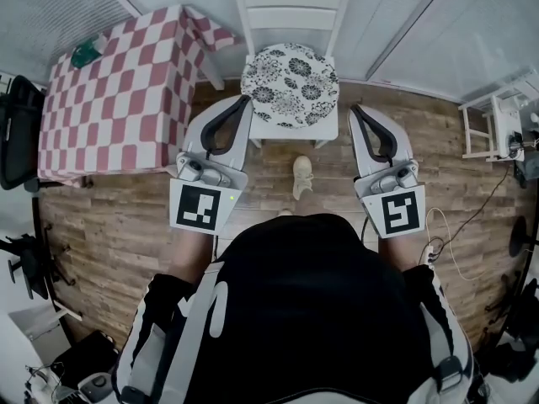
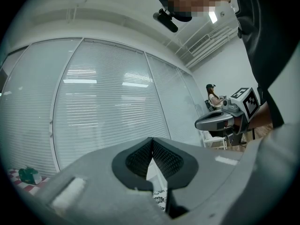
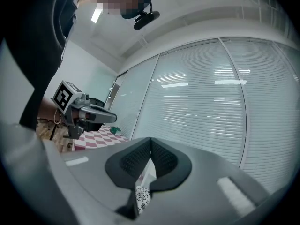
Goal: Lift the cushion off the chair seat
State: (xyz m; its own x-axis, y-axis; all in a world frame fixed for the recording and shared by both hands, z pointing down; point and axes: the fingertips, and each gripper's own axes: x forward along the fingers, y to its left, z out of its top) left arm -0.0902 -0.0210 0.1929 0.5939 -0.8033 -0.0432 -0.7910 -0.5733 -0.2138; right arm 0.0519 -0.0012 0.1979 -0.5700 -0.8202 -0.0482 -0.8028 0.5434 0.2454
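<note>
White-and-black floral fabric covers the cushion, which is seen lying flat on the seat of the white chair. The left gripper is held level close beside the cushion's left edge, its jaws pressed together with nothing between them. The right gripper is held likewise near the right edge, also closed and empty. A red-checked counter is set left of the chair.

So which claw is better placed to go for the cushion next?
Left, marginally. Both are shut and empty, flanking the cushion on the chair. The left claw looks to reach the cushion's edge; the right claw sits slightly clear. Either must open first.
</note>
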